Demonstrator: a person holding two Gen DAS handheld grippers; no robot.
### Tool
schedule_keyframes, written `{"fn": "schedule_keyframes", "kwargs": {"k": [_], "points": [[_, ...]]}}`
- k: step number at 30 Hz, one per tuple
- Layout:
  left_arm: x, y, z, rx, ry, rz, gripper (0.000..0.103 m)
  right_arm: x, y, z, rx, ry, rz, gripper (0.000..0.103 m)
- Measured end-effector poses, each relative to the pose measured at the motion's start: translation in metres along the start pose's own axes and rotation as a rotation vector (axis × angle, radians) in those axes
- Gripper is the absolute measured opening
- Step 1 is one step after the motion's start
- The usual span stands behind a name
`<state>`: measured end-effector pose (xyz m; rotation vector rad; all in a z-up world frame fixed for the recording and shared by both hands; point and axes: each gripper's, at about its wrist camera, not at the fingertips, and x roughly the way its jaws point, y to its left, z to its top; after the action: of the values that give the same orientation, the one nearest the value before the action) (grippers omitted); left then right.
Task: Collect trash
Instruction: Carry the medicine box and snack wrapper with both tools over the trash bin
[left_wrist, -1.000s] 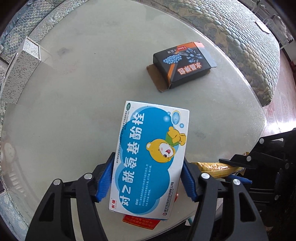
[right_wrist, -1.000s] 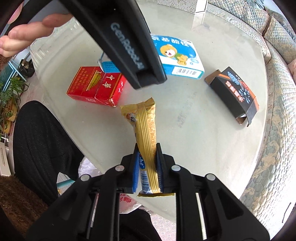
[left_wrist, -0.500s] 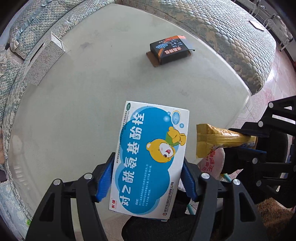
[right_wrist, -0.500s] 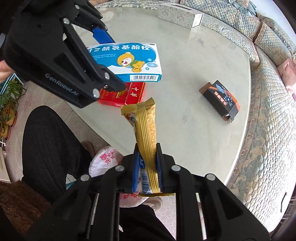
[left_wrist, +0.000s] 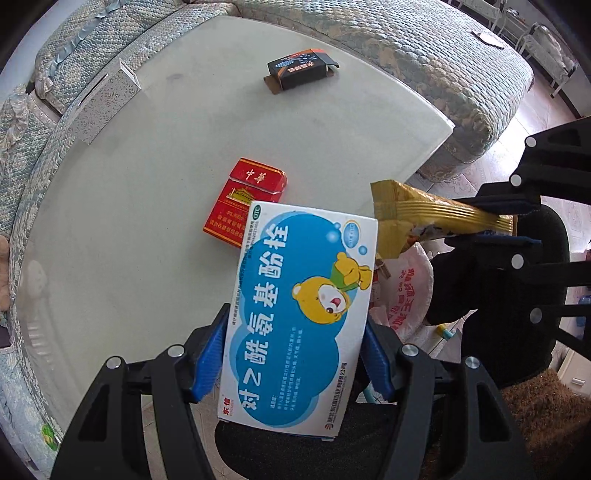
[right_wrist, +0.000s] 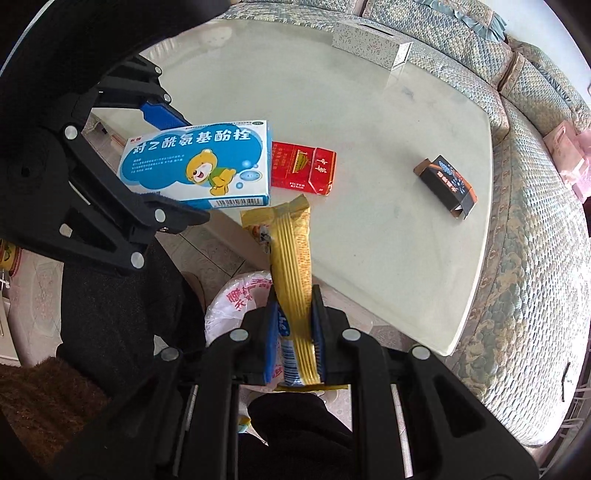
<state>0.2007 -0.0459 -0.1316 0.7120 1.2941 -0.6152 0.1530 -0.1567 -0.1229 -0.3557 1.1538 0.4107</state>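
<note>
While both grippers hang over the table (left_wrist: 332, 122) edge with loads, the main risk is a drop short of the bag (left_wrist: 410, 291), which shows white at right of centre in the left view, low beside the person's dark legs. The left gripper (left_wrist: 291, 360) pinches the blue box (left_wrist: 299, 314) by its long sides near the bottom end only, so most of it sticks out free; a jolt could pivot it loose. The right gripper (right_wrist: 293, 334), pressed together on the yellow wrapper (right_wrist: 291, 266), holds thin slick film that could slide out. In both views the two loads sit very near each other, so they might knock together over the bag mouth. The red pack (left_wrist: 245, 201) at centre and the black box (left_wrist: 299, 70) at upper centre of the left view lie on the table, uncollected
</note>
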Motion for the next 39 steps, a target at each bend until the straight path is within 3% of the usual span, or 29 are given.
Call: {"fn": "schedule_keyframes", "kwargs": {"k": [18, 21, 30, 39], "points": [[0.066, -0.033, -0.070, -0.091, -0.004, -0.076, 0.063, 0.033, 0.027, -0.054, 0.039, 0.016, -0.023, 0.017], [0.081, -0.039, -0.073, -0.101, -0.004, -0.069, 0.063, 0.043, 0.027, -0.062, 0.061, 0.009, -0.010, 0.017], [0.130, -0.048, -0.073, -0.164, 0.012, -0.168, 0.063, 0.087, 0.019, -0.083, 0.144, 0.015, 0.010, 0.017], [0.176, -0.074, -0.072, -0.145, 0.044, -0.159, 0.063, 0.140, 0.010, -0.106, 0.197, 0.078, 0.000, 0.017]]}}
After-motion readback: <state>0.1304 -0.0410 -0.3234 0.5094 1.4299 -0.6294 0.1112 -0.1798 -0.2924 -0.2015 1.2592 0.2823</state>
